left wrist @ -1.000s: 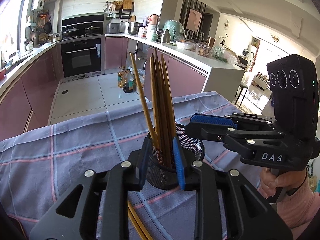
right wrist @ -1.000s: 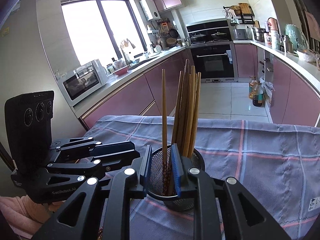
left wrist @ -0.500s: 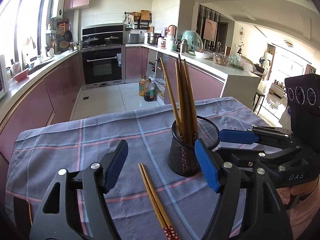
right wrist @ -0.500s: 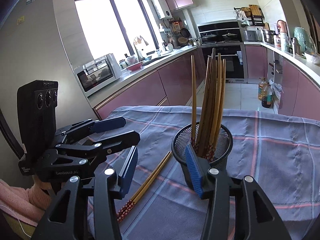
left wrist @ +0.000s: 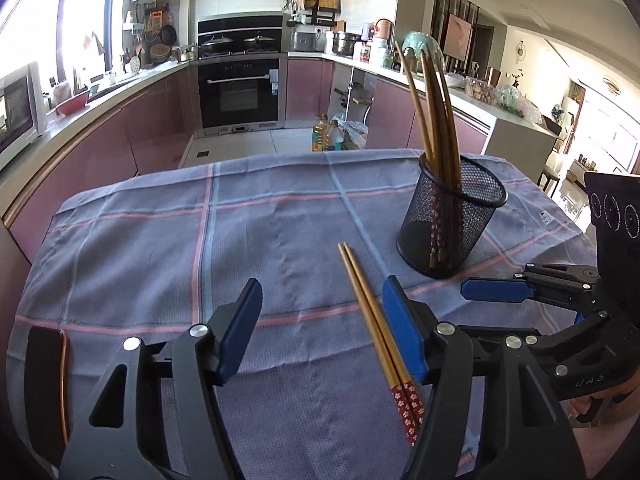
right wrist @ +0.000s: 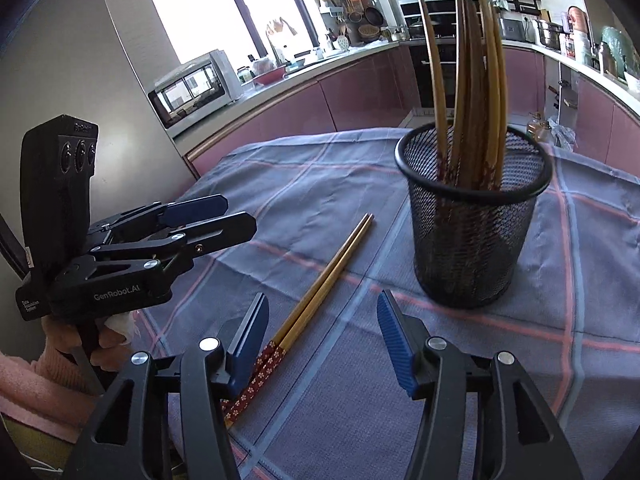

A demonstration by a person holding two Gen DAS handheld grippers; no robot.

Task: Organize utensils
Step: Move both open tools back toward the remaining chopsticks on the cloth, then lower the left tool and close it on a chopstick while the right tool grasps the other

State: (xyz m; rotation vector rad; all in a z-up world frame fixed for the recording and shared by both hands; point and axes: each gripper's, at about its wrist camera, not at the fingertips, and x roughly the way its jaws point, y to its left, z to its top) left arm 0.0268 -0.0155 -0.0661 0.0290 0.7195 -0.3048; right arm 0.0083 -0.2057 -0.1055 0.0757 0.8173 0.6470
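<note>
Chopsticks (left wrist: 370,312), one loose pair, lie flat on the checked cloth (left wrist: 160,240) of the tabletop, just beside the mesh holder (right wrist: 472,220) where the other chopsticks (right wrist: 472,92) stand. Your left gripper (left wrist: 322,332) has just narrowed a little and your right gripper (right wrist: 320,340) has just been opening; both jaws stand about half open and hold nothing. Take the pair near its patterned red ends, close on both sticks together, then lift them steep and lower them into the holder without pushing it over.
</note>
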